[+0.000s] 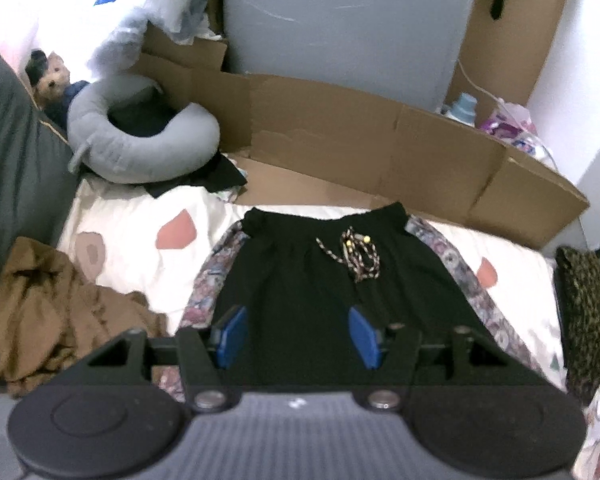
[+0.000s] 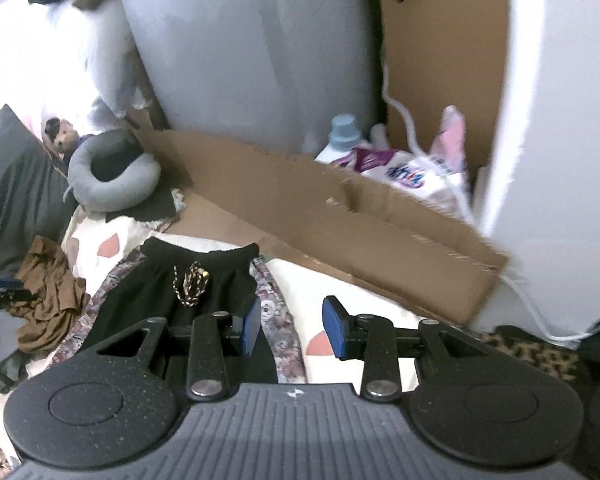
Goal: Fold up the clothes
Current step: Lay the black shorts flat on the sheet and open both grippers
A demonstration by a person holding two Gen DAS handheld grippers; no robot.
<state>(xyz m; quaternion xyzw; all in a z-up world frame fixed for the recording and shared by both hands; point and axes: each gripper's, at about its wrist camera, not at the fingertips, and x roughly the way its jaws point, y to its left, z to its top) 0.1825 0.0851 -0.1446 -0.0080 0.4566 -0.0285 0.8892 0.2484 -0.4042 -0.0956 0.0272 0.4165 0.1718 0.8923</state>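
Black cloth with flowered side panels lies flat just ahead of my left gripper [image 1: 296, 336]: these are the shorts [image 1: 320, 280], spread on the white bed sheet [image 1: 132, 248], with the waistband at the far end from my jaws and the hem end under them. My left jaws stand wide apart and hold nothing; the 2 blue pads [image 1: 232, 336] hover over the lower part of the black cloth, but I cannot tell if they touch it. My right gripper [image 2: 292, 330] is also spread and empty. Its left pad is above the right flowered panel of the shorts [image 2: 204, 292], and its right pad is over bare sheet, so this gripper sits at the right edge of the garment.

The braided drawstring [image 1: 356, 256] lies in a loose bundle beyond my left jaws, just below the waistband.

I judge that the fold is not yet begun and the next move is to pinch the garment at 2 places. Several things could go wrong. If I close on the thin cloth too deep, I may catch the sheet together with it, and then the lift drags the bedding. If my 2 grippers grasp at unequal height, the fold comes out crooked. The loose drawstring can slide out and hang from the fold. A crumpled brown garment [image 1: 60, 312] lies well to the left of my left jaws, and a wide swing could pull it in.
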